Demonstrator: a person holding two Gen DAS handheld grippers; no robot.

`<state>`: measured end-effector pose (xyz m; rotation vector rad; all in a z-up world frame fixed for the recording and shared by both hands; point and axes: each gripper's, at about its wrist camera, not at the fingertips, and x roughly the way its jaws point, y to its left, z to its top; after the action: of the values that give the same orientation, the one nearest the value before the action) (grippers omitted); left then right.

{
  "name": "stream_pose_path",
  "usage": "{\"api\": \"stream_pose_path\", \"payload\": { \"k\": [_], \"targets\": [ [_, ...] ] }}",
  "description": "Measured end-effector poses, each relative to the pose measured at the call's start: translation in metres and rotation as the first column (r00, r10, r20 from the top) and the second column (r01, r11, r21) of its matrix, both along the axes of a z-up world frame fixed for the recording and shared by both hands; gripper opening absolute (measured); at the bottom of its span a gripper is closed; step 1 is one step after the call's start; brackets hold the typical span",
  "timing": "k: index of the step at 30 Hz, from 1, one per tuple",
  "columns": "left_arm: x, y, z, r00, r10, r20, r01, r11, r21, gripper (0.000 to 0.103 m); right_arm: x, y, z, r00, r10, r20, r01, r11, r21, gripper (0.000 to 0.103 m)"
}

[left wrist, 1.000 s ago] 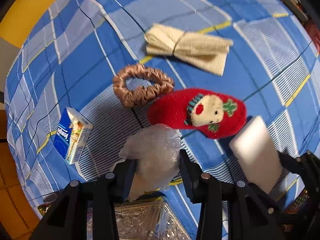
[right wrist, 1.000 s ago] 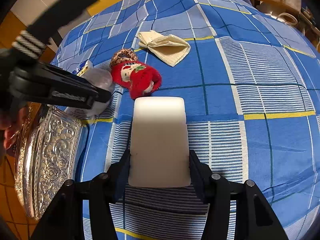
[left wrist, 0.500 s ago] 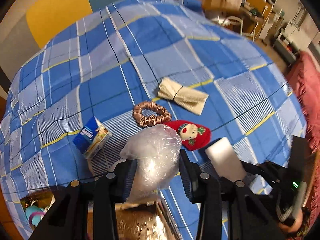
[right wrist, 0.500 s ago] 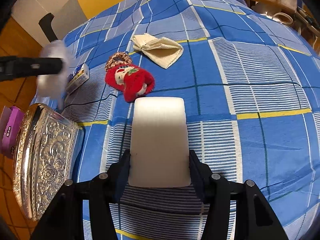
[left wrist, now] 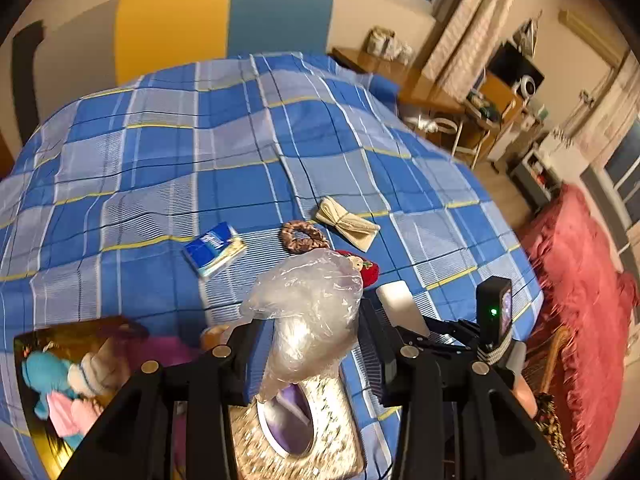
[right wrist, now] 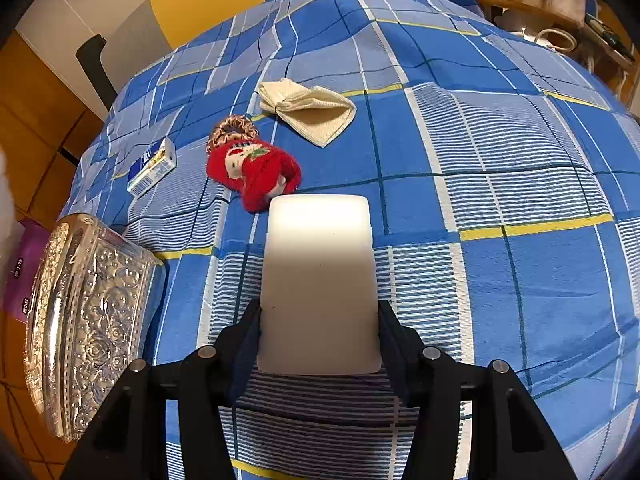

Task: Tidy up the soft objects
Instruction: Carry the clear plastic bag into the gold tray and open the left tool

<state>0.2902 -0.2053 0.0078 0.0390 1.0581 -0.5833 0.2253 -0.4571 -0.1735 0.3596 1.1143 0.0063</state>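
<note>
My left gripper (left wrist: pixel 308 344) is shut on a crumpled clear plastic bag (left wrist: pixel 310 304), held high above a silver embossed tissue box (left wrist: pixel 304 432). My right gripper (right wrist: pixel 319 336) is shut on a white foam block (right wrist: pixel 319 276), low over the blue plaid bedspread (right wrist: pixel 500 152); the block also shows in the left wrist view (left wrist: pixel 400 304). On the bed lie a red knitted snowman sock (right wrist: pixel 252 168), a brown scrunchie (right wrist: pixel 232 130), a folded cream cloth (right wrist: pixel 312 110) and a blue tissue pack (right wrist: pixel 152 168).
The silver box (right wrist: pixel 88 312) stands at the bed's left edge with a purple pack (right wrist: pixel 20 268) behind it. A gold tray with plush toys (left wrist: pixel 60 376) sits at the lower left. A red chair cover (left wrist: pixel 580 280) and desks stand to the right of the bed.
My left gripper has lifted high with the plastic bag and tilted up, showing the room. My right gripper has held still with the foam block.
</note>
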Motion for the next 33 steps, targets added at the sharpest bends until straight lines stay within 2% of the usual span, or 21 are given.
{"api": "stream_pose_path", "payload": {
  "k": [7, 14, 18, 23, 28, 33],
  "targets": [
    [-0.022, 0.083, 0.017, 0.994, 0.11, 0.005, -0.108, 0.988, -0.114, 0.041, -0.003, -0.004, 0.002, 1.0, -0.017, 0.007, 0.017, 1.0, -0.009, 0.056],
    [-0.033, 0.16, 0.005, 0.971, 0.237, -0.019, -0.237, 0.959, -0.156, 0.041, -0.003, -0.004, 0.006, 0.999, -0.026, 0.033, 0.027, 0.999, -0.02, 0.056],
    [-0.032, 0.191, -0.02, 0.953, 0.296, -0.064, -0.303, 0.941, -0.152, 0.041, -0.005, -0.003, 0.014, 0.997, -0.03, 0.076, 0.033, 0.999, -0.04, 0.056],
    [-0.028, 0.206, -0.062, 0.938, 0.324, -0.12, -0.338, 0.934, -0.118, 0.041, -0.006, -0.005, 0.019, 0.993, -0.043, 0.106, 0.048, 0.998, -0.04, 0.056],
    [-0.02, 0.206, -0.103, 0.922, 0.34, -0.184, -0.361, 0.928, -0.092, 0.041, -0.008, -0.008, 0.022, 0.99, -0.055, 0.132, 0.061, 0.997, -0.037, 0.056],
    [-0.017, 0.201, -0.128, 0.923, 0.331, -0.196, -0.348, 0.935, -0.062, 0.042, -0.01, -0.012, 0.031, 0.981, -0.067, 0.182, 0.072, 0.997, -0.02, 0.056]
  ]
}}
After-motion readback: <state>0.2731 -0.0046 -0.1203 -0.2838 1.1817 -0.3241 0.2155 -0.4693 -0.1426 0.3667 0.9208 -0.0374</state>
